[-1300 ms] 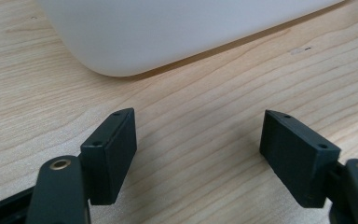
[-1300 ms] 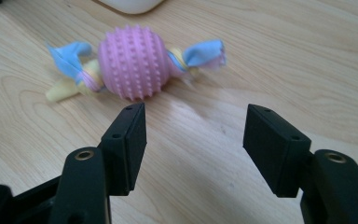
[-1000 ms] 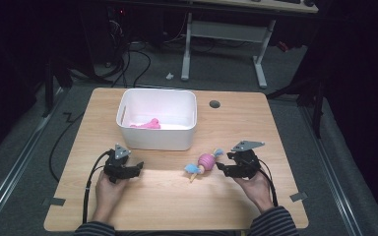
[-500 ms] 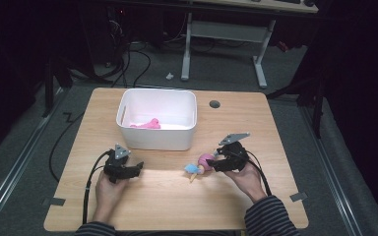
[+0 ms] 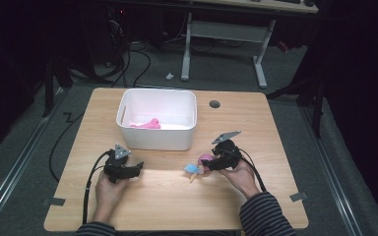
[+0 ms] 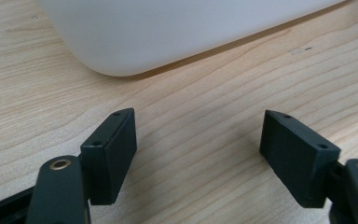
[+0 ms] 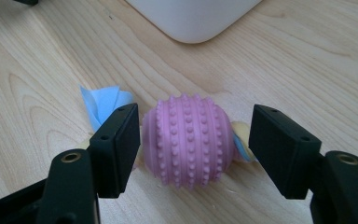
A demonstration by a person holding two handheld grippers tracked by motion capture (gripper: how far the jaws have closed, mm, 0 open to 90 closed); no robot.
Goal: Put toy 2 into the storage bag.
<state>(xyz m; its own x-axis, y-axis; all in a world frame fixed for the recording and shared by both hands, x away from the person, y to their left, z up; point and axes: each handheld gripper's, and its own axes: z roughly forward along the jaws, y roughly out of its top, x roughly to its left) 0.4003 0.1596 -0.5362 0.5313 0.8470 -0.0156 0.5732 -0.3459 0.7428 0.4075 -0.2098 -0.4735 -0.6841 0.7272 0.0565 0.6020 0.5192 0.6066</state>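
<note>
toy (image 5: 200, 162) on table (image 5: 275, 128) right of bin (image 5: 157, 140), between right claw (image 5: 205, 164) jaws

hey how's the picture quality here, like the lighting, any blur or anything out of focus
High view: table brightly lit, surroundings nearly black, the white bin close to washed out, detail soft. Right gripper view: the pink studded toy is sharp and evenly lit, the fingers nearest the lens slightly soft. Left gripper view: wood grain crisp, bin wall pale and featureless, faint shadows under the fingers.

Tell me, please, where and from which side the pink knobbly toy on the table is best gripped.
Probably grip the pink toy across its round ribbed middle, coming low from the person's side, as the right hand-held gripper already straddles it. The blue and yellow ends look too floppy to hold.
</note>
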